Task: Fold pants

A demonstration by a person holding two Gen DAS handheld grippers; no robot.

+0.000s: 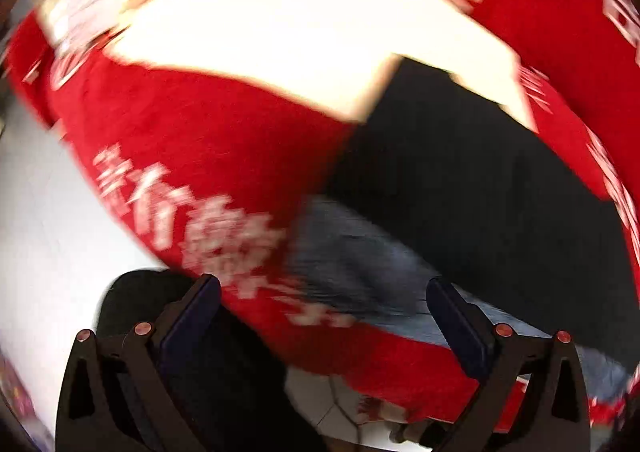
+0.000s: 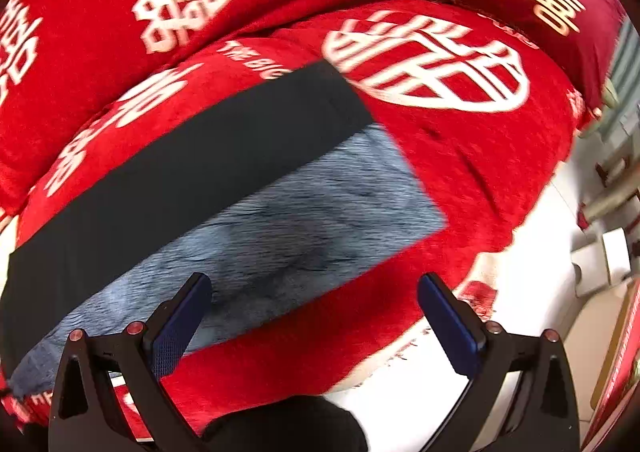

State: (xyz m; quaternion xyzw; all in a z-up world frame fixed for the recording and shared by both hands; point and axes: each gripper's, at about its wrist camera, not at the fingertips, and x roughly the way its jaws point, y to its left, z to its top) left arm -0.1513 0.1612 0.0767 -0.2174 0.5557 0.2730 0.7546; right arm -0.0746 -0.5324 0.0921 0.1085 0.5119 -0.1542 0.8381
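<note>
Pants (image 2: 224,188) flat on bedspread (image 2: 472,156), ahead of right tool (image 2: 314,288).

Left gripper (image 1: 320,292) shows black angular frames tipped with dark blue pads, copper-coloured round screws gleaming on each linkage. Right gripper (image 2: 314,290) matches: black frames, blue textured pads (image 2: 176,336), same coppery screws.

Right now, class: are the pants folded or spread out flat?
Folded: the pants lie as a long band, black outer layer beside exposed grey fleecy lining, on the red bedspread.

Black pants (image 2: 192,156) with grey-blue fleece lining lie on a red blanket (image 2: 480,156) (white lettering).
</note>
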